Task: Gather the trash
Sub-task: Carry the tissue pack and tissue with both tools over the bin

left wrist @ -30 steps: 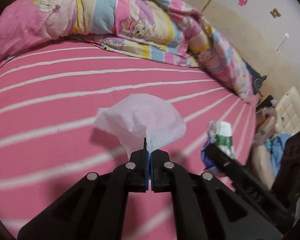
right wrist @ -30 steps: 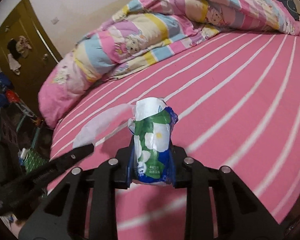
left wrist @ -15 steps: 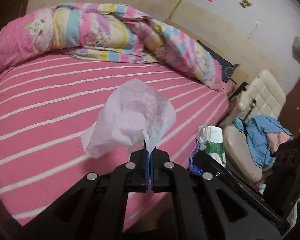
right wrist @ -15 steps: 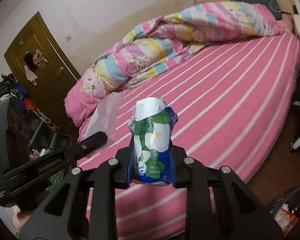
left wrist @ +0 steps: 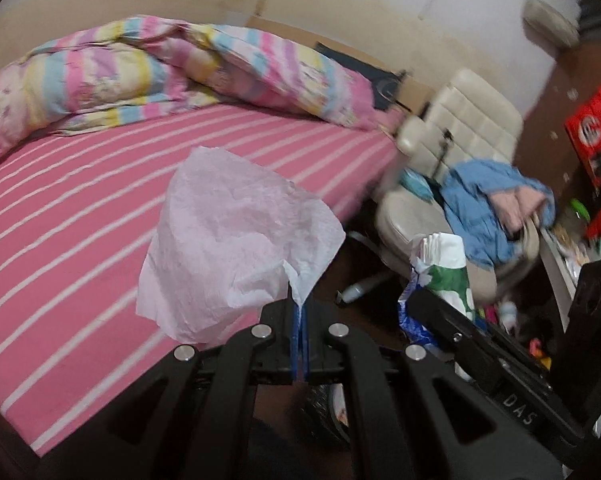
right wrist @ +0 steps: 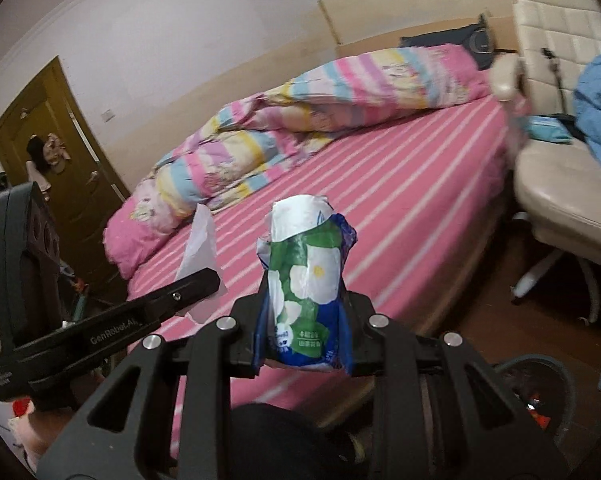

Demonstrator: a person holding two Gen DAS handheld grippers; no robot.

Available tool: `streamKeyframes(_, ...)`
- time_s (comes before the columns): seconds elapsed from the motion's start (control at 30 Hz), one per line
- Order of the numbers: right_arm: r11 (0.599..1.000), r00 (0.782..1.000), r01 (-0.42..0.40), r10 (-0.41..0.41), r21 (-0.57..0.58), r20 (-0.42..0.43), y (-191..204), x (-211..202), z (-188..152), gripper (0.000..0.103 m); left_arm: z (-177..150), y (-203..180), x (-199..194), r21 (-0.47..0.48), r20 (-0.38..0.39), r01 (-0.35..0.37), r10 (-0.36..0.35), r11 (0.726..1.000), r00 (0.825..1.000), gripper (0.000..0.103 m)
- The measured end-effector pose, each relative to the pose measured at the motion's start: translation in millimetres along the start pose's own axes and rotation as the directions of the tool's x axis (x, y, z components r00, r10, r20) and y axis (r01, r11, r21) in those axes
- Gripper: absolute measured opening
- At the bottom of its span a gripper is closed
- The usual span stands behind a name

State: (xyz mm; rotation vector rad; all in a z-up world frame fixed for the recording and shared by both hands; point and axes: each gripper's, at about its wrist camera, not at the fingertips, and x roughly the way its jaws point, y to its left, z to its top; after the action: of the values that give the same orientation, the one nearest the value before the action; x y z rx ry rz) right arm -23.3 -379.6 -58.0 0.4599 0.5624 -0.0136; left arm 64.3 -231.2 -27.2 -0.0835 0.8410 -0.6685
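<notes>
We see the bed (left wrist: 100, 216) filling the left of both views, its pink striped sheet bare from the middle out to the near edge. The rolled striped quilt (left wrist: 180, 76) lies along the far side by the wall. The bed's near corner drops off to dark floor (right wrist: 480, 320), and there is a strip of open floor between the bed and the cream office chair (right wrist: 556, 184). The chair stands just beside the bed's right edge, with blue clothing (left wrist: 484, 200) heaped on its seat. In the right wrist view a brown door (right wrist: 60, 168) stands beyond the bed's far end, and a dark round bin (right wrist: 540, 396) shows low at the right, near the chair's base.

Both claws hang in the air off the near edge of the bed, side by side and angled down. Our left claw (left wrist: 299, 312) is clenched on a corner of a white tissue (left wrist: 236, 248), and the sheet fans upward and to the left, clear of the bed. Our right claw (right wrist: 302, 320) is grasping a crumpled green, white and blue wrapper (right wrist: 306, 284), which stands upright between its pads. In the left wrist view the wrapper appears just to the right of the tissue, apart from it.
</notes>
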Motion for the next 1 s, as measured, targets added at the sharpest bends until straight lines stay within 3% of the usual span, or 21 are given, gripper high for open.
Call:
streamKeyframes(0.27, 0.985, 0.988, 0.152, -0.15, 0.083, -0.019, -82, -32, -21, 0.028, -26, -59, 65, 0.098, -0.125, 0.102, -0.089, 0.99, 0.988, 0.001)
streamKeyframes(0.5, 0.955, 0.963, 0.266, -0.258, 0.134, -0.079, -140, -41, -50, 0.028, -65, -95, 131, 0.121, -0.296, 0.216, -0.173, 0.969, 0.94, 0.001)
streamKeyframes(0.57, 0.944, 0.953, 0.297, -0.284, 0.14, -0.104, -155, -41, -61, 0.028, -78, -104, 149, 0.112, -0.345, 0.24, -0.188, 0.964, 0.92, 0.001)
streamKeyframes(0.67, 0.926, 0.936, 0.341, -0.319, 0.159, -0.15, -181, -40, -78, 0.029, -99, -116, 174, 0.082, -0.427, 0.297, -0.236, 0.951, 0.873, 0.001)
streamKeyframes(0.77, 0.906, 0.916, 0.385, -0.35, 0.178, -0.199, -205, -38, -96, 0.029, -121, -126, 201, 0.069, -0.506, 0.316, -0.24, 0.946, 0.829, 0.001)
streamKeyframes(0.83, 0.892, 0.902, 0.409, -0.364, 0.192, -0.231, -220, -36, -108, 0.029, -130, -132, 214, 0.077, -0.535, 0.31, -0.223, 0.948, 0.815, 0.001)
streamKeyframes(1.0, 0.865, 0.877, 0.448, -0.377, 0.225, -0.298, -251, -27, -131, 0.029, -155, -149, 249, 0.092, -0.617, 0.336, -0.211, 0.937, 0.758, 0.001)
